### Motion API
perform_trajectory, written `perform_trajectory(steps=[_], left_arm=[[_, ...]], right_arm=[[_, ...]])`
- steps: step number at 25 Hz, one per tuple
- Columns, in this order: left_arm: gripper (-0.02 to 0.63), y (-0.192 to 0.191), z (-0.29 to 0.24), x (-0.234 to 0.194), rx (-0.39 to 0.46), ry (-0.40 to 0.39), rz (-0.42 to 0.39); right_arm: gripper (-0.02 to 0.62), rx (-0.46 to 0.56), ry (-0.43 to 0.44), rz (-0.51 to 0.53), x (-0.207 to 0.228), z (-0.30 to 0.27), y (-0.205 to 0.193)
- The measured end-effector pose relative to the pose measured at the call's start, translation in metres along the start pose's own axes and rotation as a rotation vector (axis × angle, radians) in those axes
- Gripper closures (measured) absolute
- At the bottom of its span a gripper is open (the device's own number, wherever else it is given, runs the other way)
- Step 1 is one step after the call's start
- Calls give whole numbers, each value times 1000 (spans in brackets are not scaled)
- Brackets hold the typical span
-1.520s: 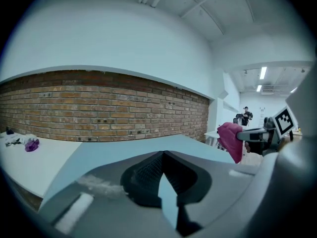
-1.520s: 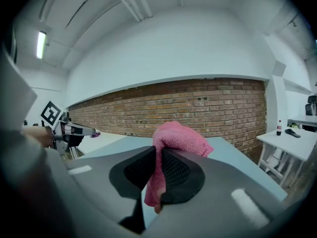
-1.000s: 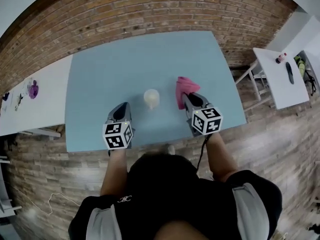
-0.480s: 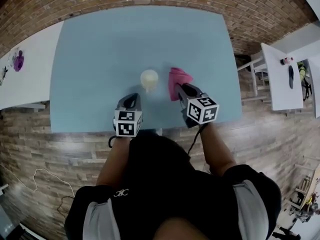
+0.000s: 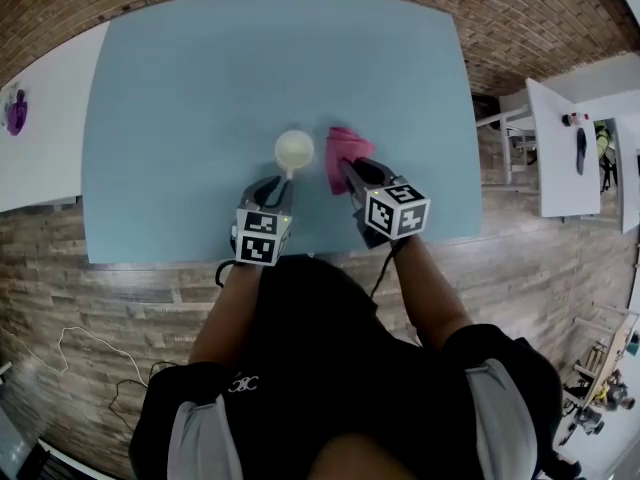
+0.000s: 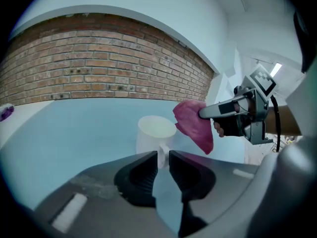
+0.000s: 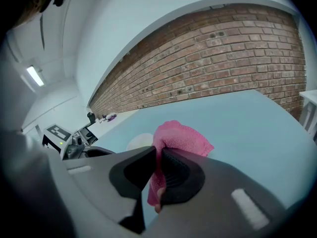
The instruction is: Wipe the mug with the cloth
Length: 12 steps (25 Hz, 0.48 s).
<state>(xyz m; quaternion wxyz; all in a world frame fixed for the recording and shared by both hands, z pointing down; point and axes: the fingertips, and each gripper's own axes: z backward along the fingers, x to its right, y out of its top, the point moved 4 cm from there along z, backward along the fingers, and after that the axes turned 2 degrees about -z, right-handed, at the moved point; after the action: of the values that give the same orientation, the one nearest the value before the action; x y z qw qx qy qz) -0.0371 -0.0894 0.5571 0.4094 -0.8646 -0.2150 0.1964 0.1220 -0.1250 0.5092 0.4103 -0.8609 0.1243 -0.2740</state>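
A cream mug (image 5: 294,150) stands upright on the light blue table (image 5: 180,88), its handle turned toward me. My left gripper (image 5: 278,184) is just in front of it. In the left gripper view the jaws (image 6: 163,155) have just been opening and stand a narrow gap apart, with the mug's handle (image 6: 161,151) right at the tips and no pad pressing on it. My right gripper (image 5: 350,168) is shut on a pink cloth (image 5: 343,152), held beside the mug's right side. In the right gripper view the cloth (image 7: 183,138) bunches out past the shut jaws (image 7: 159,152).
A white table (image 5: 40,158) adjoins the blue one on the left, with a purple object (image 5: 15,111) on it. More white tables (image 5: 560,148) stand at the right. The floor is brick, and a brick wall (image 6: 99,68) lies beyond the table.
Both grippers have come down and in toward the mug. The left one now sits at the mug's handle. The right one still holds the pink cloth, now close beside the mug.
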Motion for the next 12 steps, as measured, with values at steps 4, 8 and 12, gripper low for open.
perform_trajectory(steps=[4,8,12], left_arm=[[515,3,-9,11,-1,-37,-13],[490,7,-11,14,-15,-53,-48],[469,6,-12,16,-39,-59,-53]], right_arm=[[558,-19,17,-19,5,-7,-1],[558,-29,49,-34,1,-15,-2],[558,-42,64,-41,1,-21,-3]])
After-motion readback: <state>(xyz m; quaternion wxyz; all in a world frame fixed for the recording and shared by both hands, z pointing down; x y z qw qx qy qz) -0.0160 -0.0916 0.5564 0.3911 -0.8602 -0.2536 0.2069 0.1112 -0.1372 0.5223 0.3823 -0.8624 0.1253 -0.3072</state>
